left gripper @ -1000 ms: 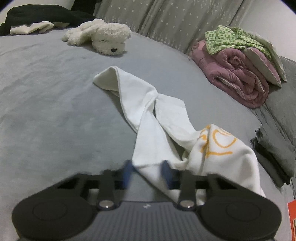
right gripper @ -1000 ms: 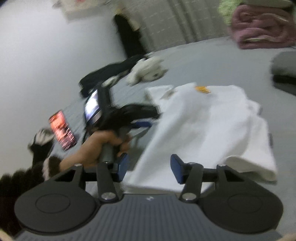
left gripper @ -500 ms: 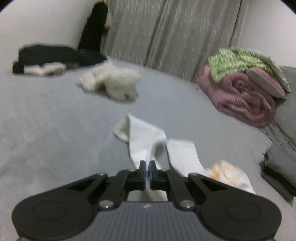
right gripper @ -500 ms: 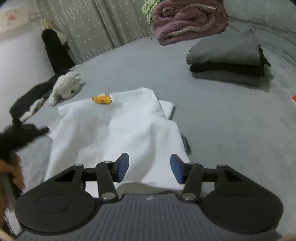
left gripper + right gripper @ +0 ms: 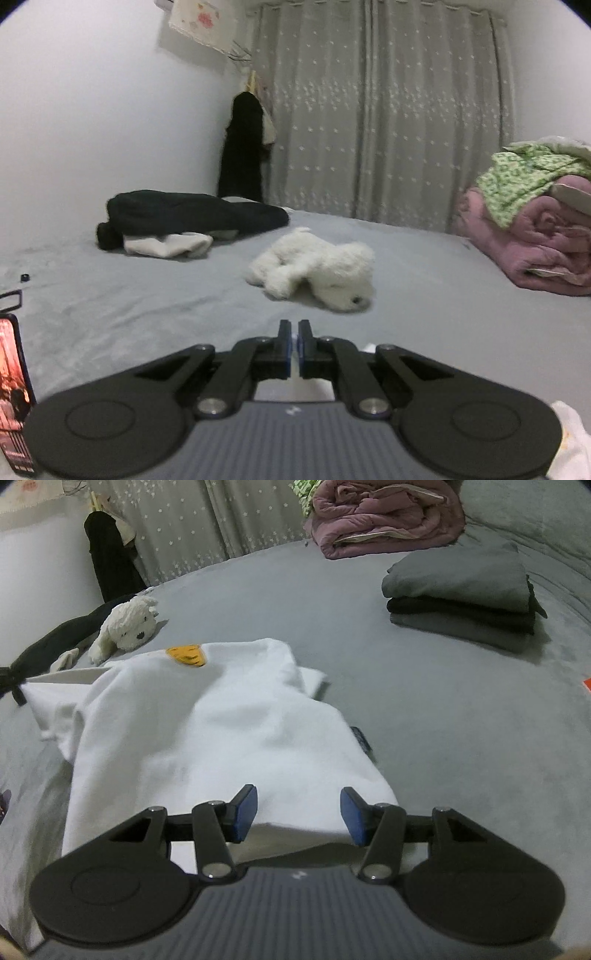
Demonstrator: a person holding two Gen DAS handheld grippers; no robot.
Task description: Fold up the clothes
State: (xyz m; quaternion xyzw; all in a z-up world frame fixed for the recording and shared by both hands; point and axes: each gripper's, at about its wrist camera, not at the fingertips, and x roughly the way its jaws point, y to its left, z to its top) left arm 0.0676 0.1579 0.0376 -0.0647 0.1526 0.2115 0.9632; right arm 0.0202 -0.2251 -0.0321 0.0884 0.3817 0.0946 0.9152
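lying across the grey bed (image 5: 424, 709), white shirt (image 5: 207, 731) with an orange print (image 5: 186, 655) near its far edge, partly folded over itself, one corner drawn out to the left. hovering over the shirt's near hem, right tongs (image 5: 299, 812), blue pads (image 5: 245, 810) parted about halfway, nothing pinched between them. pressed together on a thin sliver of white cloth, left tongs (image 5: 294, 345), with more of the shirt (image 5: 570, 439) peeking out at the lower right of that view; dark shape gripping the shirt's left corner in the right view, too small to tell for sure. beyond the shirt, white plush dog (image 5: 317, 271) on its side, and behind it a dark garment (image 5: 192, 218) over a pale one (image 5: 168, 245). further right, folded grey and black stack (image 5: 460, 587) well apart from the shirt, and a rolled pink quilt (image 5: 384, 515) by the curtain (image 5: 376, 110). at the left edge, phone (image 5: 13, 395) with a lit screen.
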